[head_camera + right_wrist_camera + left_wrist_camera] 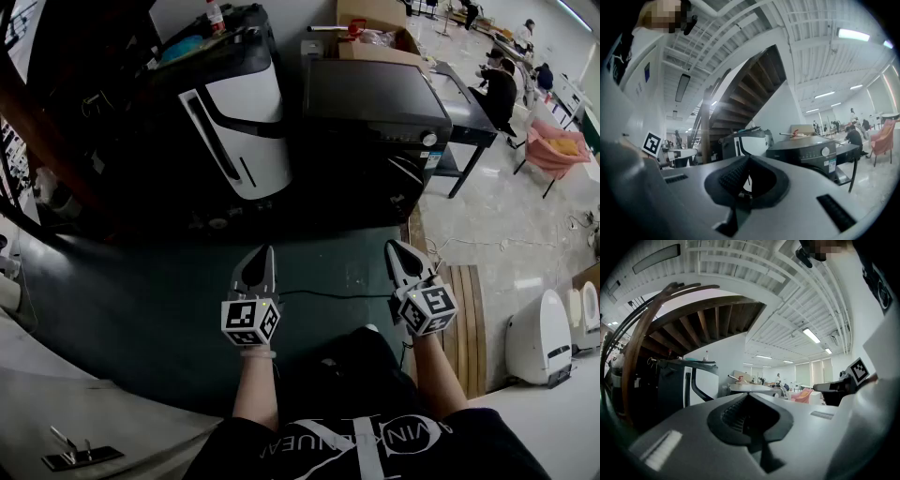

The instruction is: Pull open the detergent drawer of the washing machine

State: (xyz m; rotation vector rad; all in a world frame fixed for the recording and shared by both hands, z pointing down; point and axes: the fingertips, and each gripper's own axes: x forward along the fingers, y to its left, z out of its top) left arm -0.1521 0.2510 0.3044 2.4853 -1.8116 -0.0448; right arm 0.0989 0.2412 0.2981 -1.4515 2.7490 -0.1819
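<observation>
Dark green matting [141, 300] lies wide and bare between the person and the black washing machine [375, 94]. It stands well ahead, beside a white-and-black appliance [239, 122]; its detergent drawer cannot be picked out. Both forearms reach forward level, with the left claw [265, 253] and right claw [397, 249] side by side and apart.

Left gripper view: the left claw [749, 395] is closed on nothing, with a wooden staircase [708, 319] overhead.

Right gripper view: the right claw [748, 158] is likewise closed and empty. It points towards the washing machine [806, 157], whose knob [826, 151] faces it.
</observation>
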